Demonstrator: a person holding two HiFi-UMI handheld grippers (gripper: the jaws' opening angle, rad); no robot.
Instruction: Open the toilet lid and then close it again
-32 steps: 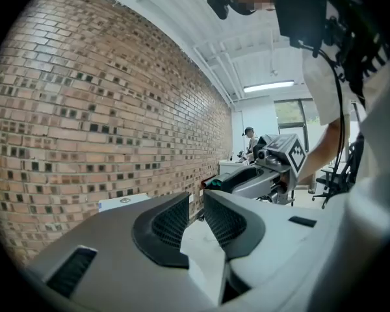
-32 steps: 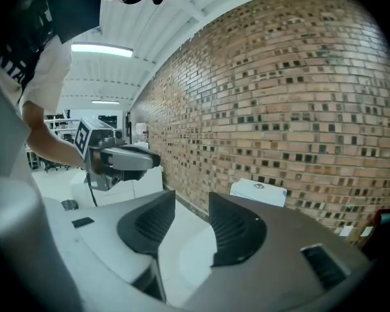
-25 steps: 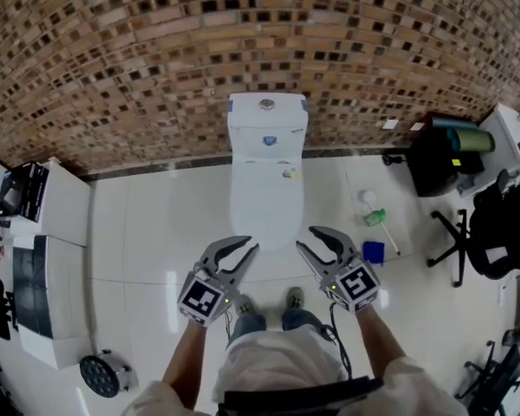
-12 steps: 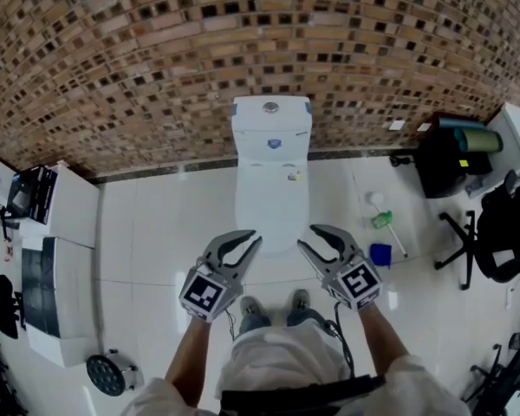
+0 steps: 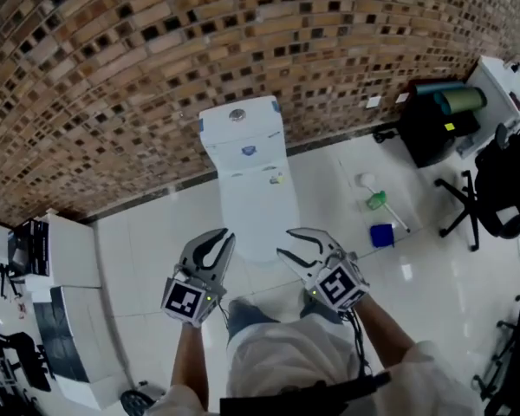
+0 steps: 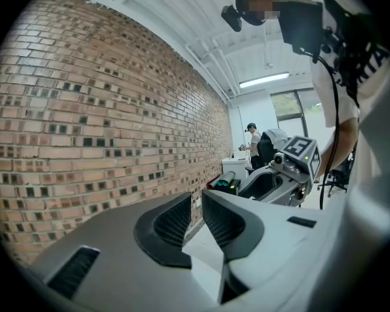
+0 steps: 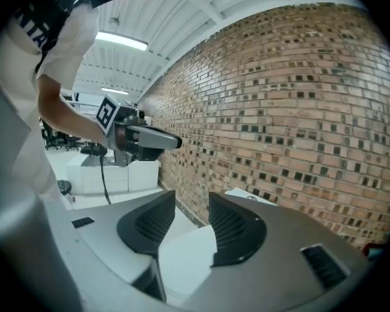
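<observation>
One white toilet lid point(image 5: 253, 202) lies shut on the bowl, under the cistern point(image 5: 241, 126) at the brick wall point(image 5: 139, 68). We judge it light, stiff, smooth plastic on rear hinges, best hooked under its front lip and lowered gently so it doesn't slam. Our left claw point(image 5: 217, 241), near that front edge, has jaws almost together and empty. Our right claw point(image 5: 288, 243) stands partly apart, also empty.

Toilet point(image 5: 247, 180) backs onto the brick wall point(image 5: 156, 59) — brush point(image 5: 377, 199) on the floor point(image 5: 156, 241) to its right, cabinets point(image 5: 65, 254) off left.
</observation>
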